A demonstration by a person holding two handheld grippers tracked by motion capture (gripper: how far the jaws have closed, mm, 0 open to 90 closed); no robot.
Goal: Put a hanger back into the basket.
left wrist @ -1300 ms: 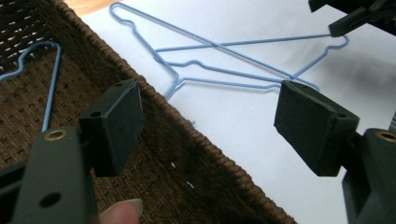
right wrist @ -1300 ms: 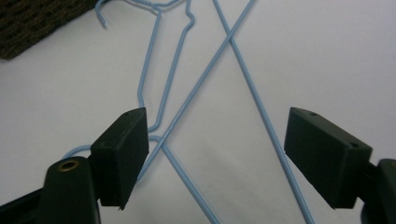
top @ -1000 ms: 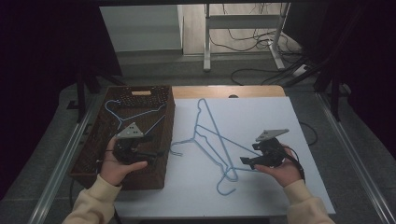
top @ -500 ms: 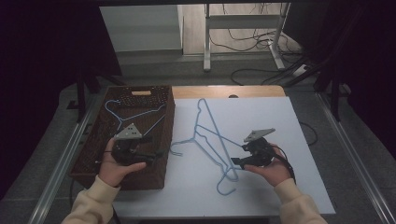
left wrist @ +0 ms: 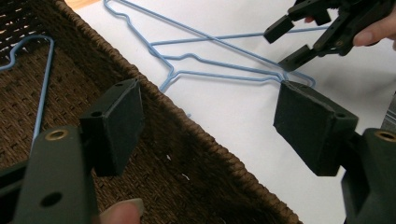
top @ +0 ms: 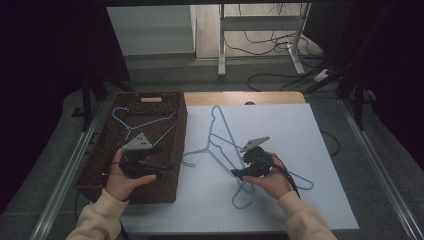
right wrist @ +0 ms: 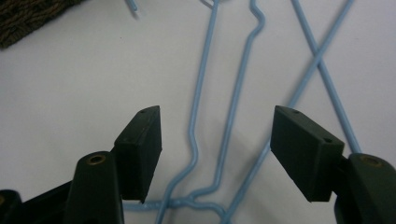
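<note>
Hovering right gripper (right wrist: 215,154) (fingers closing) straddles blue hangers (right wrist: 233,116).

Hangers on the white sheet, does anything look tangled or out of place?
Yes. The blue hangers lie crossed over one another on the sheet, wires overlapping and hooks pointing different ways, rather than stacked. One more hanger lies flat in the basket.

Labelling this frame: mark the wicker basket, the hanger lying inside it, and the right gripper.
wicker basket (top: 181,150), high view, on its right wall.
hanger in the basket (top: 131,120), high view, on its blue wire.
right gripper (top: 236,172), high view, midway between its fingertips, over the hangers on the white table.
</note>
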